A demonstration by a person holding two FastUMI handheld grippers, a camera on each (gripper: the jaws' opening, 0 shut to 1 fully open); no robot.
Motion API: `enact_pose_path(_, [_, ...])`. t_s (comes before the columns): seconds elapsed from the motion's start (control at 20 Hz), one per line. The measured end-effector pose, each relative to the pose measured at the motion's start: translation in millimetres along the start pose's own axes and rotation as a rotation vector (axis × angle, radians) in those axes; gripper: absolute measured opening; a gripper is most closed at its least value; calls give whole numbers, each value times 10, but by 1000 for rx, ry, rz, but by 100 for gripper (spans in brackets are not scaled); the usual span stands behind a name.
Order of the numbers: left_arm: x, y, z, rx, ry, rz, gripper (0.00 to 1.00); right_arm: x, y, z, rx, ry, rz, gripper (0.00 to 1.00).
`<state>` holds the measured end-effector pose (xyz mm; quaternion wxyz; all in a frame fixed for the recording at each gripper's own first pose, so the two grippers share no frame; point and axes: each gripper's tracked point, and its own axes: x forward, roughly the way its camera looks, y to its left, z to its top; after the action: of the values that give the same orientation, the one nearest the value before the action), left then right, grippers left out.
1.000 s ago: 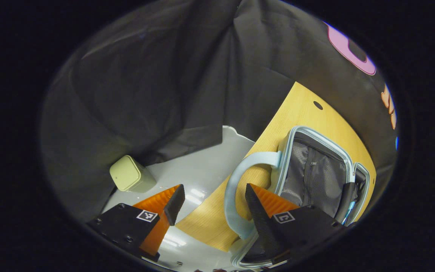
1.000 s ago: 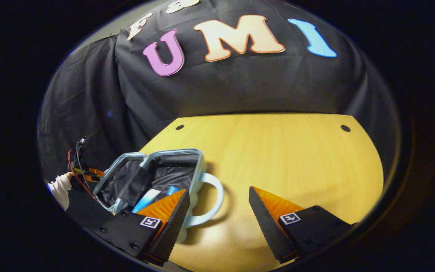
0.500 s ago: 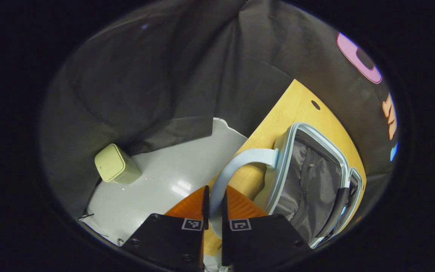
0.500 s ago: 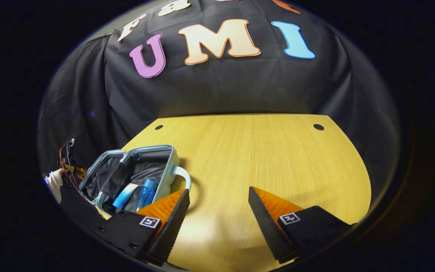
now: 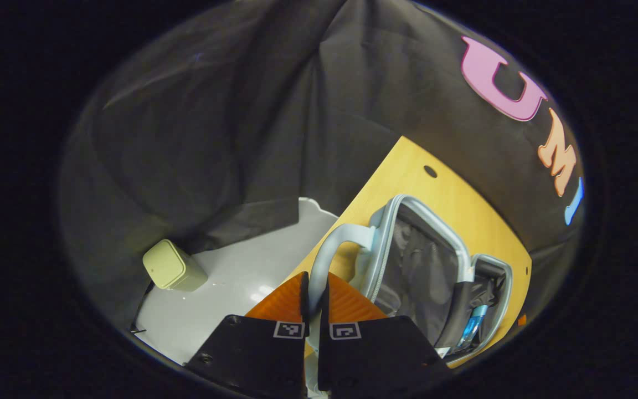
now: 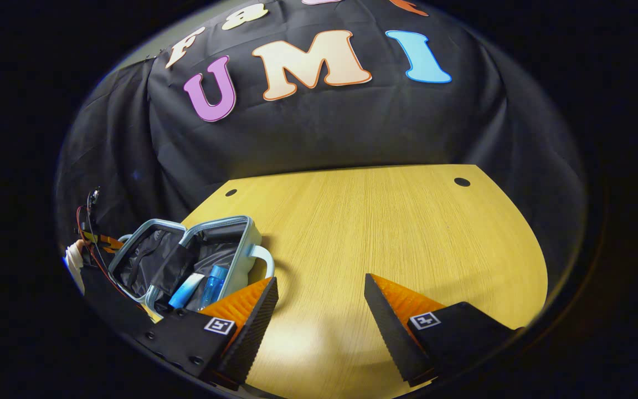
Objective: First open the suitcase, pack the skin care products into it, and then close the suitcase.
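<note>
In the left gripper view, the left gripper is seen at the bottom centre, its fingers closed on the pale blue handle of the suitcase. The suitcase lies open on the wooden table at the right of the frame. A blue bottle is seen inside it at the lower right. A small green bin stands on the grey floor at the lower left.

In the right gripper view, the right gripper is held wide open above the table with nothing between its fingers. The suitcase is placed at the lower left, partly hidden behind one finger. Two blue containers lie in it. Beyond it, at the left edge, a hand and some wires are visible.
</note>
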<state>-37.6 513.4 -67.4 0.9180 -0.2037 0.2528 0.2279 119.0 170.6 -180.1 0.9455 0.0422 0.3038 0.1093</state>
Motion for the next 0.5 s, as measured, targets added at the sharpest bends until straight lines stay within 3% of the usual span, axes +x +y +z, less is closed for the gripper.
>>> enact_pose_path(0.5, [-925,-1144,465,83,-158,-108,1,-9,-320,110,48,-36,6,98])
